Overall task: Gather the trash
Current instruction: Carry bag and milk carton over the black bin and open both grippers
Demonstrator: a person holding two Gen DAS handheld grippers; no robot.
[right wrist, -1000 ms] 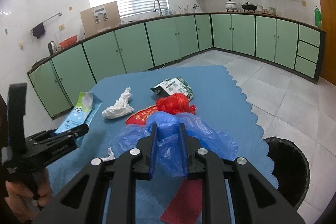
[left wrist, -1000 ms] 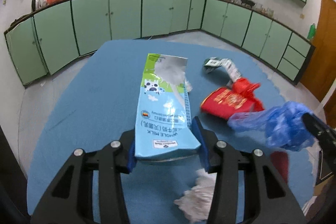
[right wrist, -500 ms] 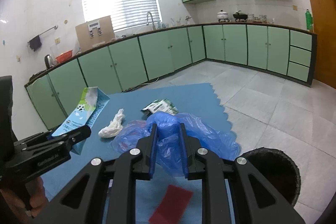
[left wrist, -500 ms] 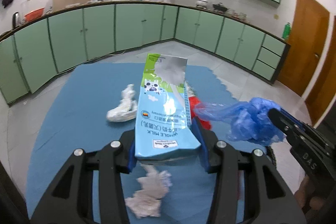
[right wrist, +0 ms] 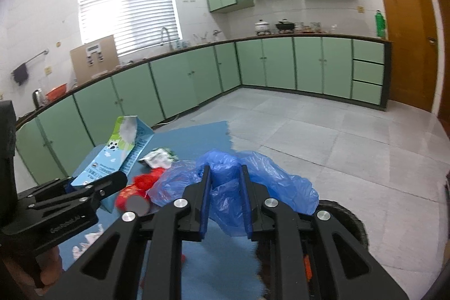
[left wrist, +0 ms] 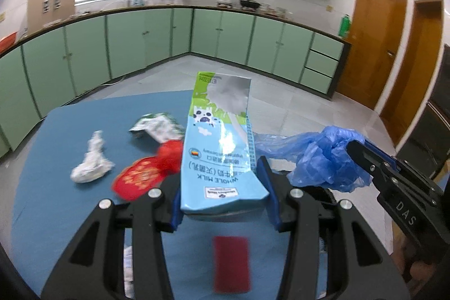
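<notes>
My left gripper [left wrist: 222,196] is shut on a flattened blue and green milk carton [left wrist: 222,148] and holds it above the blue table [left wrist: 50,159]; the carton also shows in the right wrist view [right wrist: 118,151]. My right gripper [right wrist: 225,182] is shut on a crumpled blue plastic bag [right wrist: 264,187], held over the table's right edge; the bag also shows in the left wrist view [left wrist: 323,156]. A black trash bin [right wrist: 348,221] stands on the floor just below and right of the right gripper.
On the table lie a crumpled white tissue [left wrist: 90,162], a red packet [left wrist: 140,176], a green and white wrapper [left wrist: 157,125], a flat red card [left wrist: 230,263] and more white tissue [left wrist: 128,269]. Green cabinets line the walls.
Both grippers have swung to the right with their loads and risen a little. The trash on the table has shifted left in both views. The bin's rim now shows beside the right gripper.
</notes>
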